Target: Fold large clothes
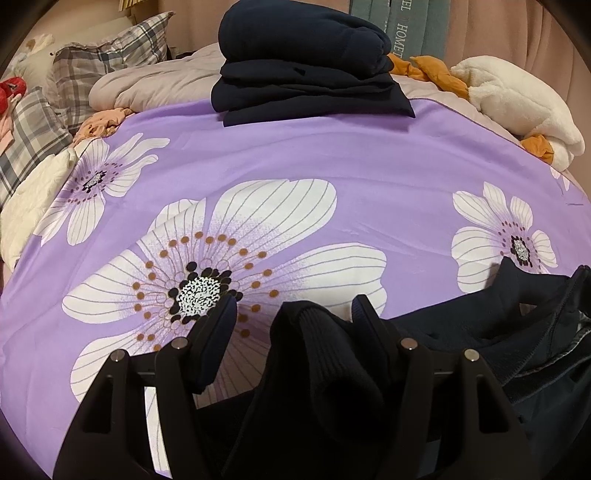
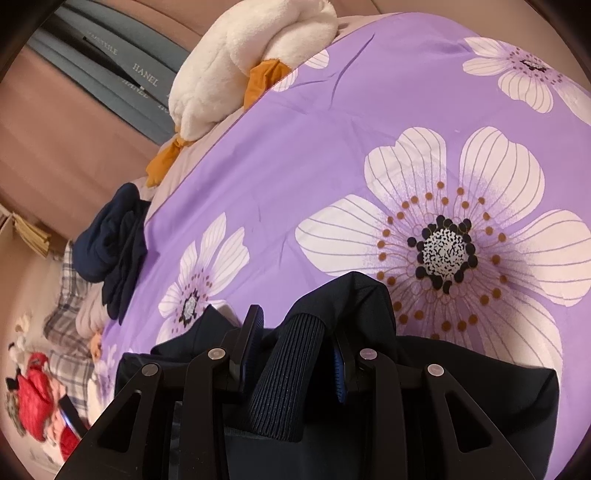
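Note:
A dark navy garment [image 1: 480,350] with ribbed cuffs lies bunched at the near edge of the purple flowered bed sheet [image 1: 295,177]. My left gripper [image 1: 295,310] is open, with a ribbed cuff [image 1: 325,354] lying loosely between its fingers. In the right wrist view my right gripper [image 2: 295,328] has its fingers spread around another ribbed cuff [image 2: 291,369] of the same garment [image 2: 461,387]; the pads look slightly apart from it. A stack of folded navy clothes [image 1: 306,70] sits at the far edge of the sheet, also seen in the right wrist view [image 2: 114,243].
A white plush duck [image 1: 517,99] with orange feet lies at the far right, also in the right wrist view [image 2: 236,62]. Plaid pillows [image 1: 74,74] and a cream quilt [image 1: 29,199] sit at the left. A pink wall and teal books [image 1: 406,26] are behind.

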Tool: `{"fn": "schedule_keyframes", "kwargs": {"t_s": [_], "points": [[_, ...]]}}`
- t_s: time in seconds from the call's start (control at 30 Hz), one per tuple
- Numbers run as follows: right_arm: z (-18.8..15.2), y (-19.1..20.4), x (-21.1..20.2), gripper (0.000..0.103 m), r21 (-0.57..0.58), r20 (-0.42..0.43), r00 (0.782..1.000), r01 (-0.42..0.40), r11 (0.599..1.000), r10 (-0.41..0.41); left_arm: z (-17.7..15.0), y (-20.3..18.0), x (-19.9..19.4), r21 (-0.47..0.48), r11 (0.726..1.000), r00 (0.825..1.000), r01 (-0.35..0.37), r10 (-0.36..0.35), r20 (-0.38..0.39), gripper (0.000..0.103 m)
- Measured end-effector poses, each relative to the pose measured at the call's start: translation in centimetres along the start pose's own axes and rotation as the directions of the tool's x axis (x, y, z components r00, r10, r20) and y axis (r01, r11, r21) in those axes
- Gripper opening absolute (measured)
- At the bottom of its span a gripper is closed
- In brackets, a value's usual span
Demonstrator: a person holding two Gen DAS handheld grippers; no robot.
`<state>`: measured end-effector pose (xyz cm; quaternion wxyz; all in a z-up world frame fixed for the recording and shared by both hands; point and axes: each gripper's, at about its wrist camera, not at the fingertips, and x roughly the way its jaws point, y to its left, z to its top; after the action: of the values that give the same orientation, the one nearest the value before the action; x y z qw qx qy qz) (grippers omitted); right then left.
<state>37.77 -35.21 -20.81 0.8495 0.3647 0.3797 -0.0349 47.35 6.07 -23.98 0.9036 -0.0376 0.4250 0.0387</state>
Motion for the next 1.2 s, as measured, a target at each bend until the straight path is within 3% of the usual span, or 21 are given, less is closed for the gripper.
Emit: {"fn": "schedule_keyframes", "kwargs": {"t_s": [0.6, 0.83, 1.2], "points": [[0.4, -0.3, -0.5, 0.032, 0.014, 0.015, 1.0, 0.02, 1.0, -0.02, -0.1, 0.0, -0.5, 0.006, 1.0, 0.999, -0.026, 0.025, 0.038, 0.07], [1.0, -0.9, -1.6, 0.034, 0.039, 0.063, 0.997, 0.036, 0.999, -0.039, 0.1, 0.5, -0.9, 0.002, 0.998, 0.997, -0.061, 0.06, 0.056, 0.072], [1.9, -0.8, -2.7, 0.037, 0.031, 0.116, 0.991, 0.062, 0.998, -0.066, 1.4, 3.0, -1.6, -0.068, 0.992, 0.99, -0.108, 0.113, 0.079, 0.074]]}}
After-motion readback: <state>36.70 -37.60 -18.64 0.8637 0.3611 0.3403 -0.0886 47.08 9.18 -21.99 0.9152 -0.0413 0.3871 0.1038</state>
